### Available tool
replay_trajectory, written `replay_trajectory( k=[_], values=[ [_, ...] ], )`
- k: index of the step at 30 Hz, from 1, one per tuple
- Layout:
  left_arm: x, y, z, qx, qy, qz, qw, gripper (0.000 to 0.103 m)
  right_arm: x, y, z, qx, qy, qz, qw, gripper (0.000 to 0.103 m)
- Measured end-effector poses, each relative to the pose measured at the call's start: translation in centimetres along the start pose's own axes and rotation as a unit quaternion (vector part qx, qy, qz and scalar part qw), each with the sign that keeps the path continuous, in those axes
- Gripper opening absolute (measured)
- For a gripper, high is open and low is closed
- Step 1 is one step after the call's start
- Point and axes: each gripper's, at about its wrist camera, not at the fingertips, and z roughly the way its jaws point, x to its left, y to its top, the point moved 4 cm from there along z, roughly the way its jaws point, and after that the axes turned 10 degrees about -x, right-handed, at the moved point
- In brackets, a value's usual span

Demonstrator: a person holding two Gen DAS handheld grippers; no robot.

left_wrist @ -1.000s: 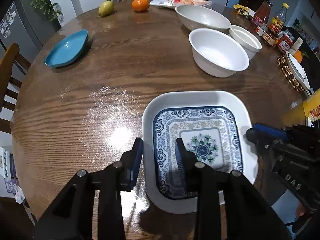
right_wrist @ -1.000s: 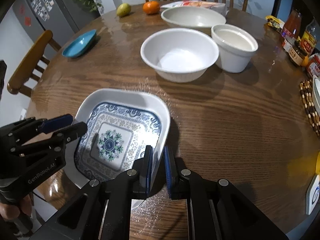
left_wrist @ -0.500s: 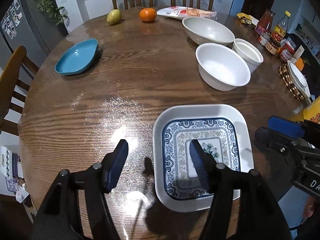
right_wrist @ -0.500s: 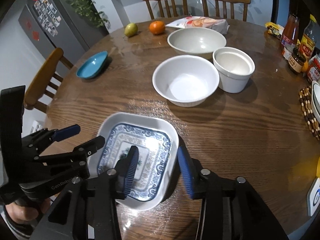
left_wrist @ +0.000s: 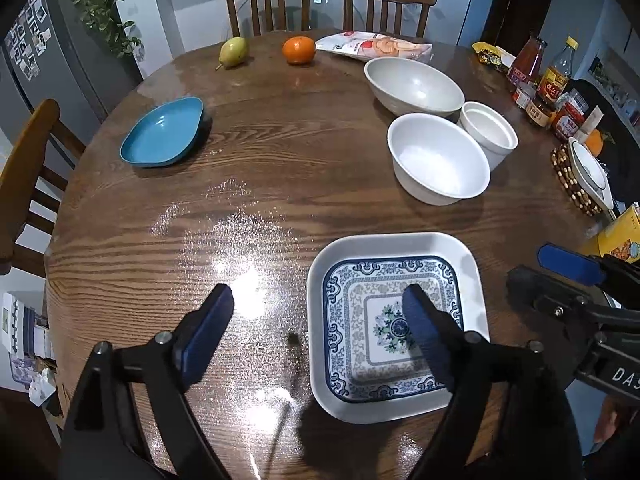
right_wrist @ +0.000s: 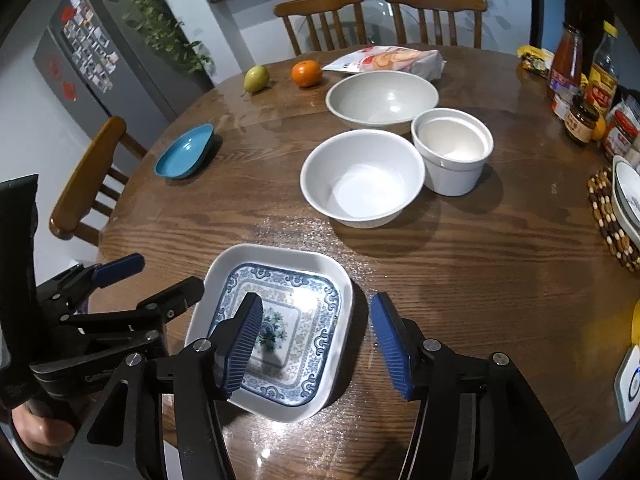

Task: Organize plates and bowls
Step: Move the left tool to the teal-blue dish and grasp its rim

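A square white plate with a blue pattern (left_wrist: 394, 320) lies on the round wooden table's near edge; it also shows in the right wrist view (right_wrist: 288, 320). My left gripper (left_wrist: 316, 320) is open and raised above its left rim. My right gripper (right_wrist: 316, 336) is open and raised above its right rim. Further back stand a white bowl (left_wrist: 438, 164), a grey bowl (left_wrist: 414, 86) and a white cup-shaped bowl (left_wrist: 488, 132). A blue dish (left_wrist: 162, 134) lies at the left.
A pear (left_wrist: 232, 52), an orange (left_wrist: 298, 50) and a snack bag (left_wrist: 372, 46) lie at the far edge. Bottles and jars (left_wrist: 540, 80) stand at the right, with a dish on a beaded mat (left_wrist: 576, 184). Chairs surround the table (left_wrist: 280, 184).
Both grippers were shut on the patterned plate's rims; they let go, opened wide and rose up and back. The plate rests flat on the table.
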Motion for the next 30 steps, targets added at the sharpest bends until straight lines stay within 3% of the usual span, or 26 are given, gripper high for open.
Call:
replay_trajectory(
  k=[8, 14, 20, 23, 30],
  values=[
    [0.7, 0.5, 0.2, -0.002, 0.009, -0.001, 1.0000, 0.095, 0.2, 0.5, -0.8, -0.013, 0.007, 0.000, 1.000, 0.061],
    [3.7, 1.4, 0.9, -0.002, 0.029, -0.024, 0.9993, 0.098, 1.0, 1.1, -0.7, -0.019, 0.016, -0.006, 1.000, 0.062],
    [9.2, 3.7, 2.0, -0.015, 0.067, -0.069, 0.9953, 0.098, 2.1, 2.2, -0.1, -0.025, 0.020, -0.007, 0.999, 0.064],
    [12.6, 5.3, 2.9, -0.024, 0.106, -0.084, 0.9905, 0.098, 2.7, 2.5, 0.6, -0.024, 0.021, -0.008, 0.999, 0.065],
    [20.3, 8.4, 7.3, -0.024, 0.150, -0.128, 0.9801, 0.097, 4.2, 2.4, 2.3, -0.005, 0.024, -0.010, 1.000, 0.066]
  ],
)
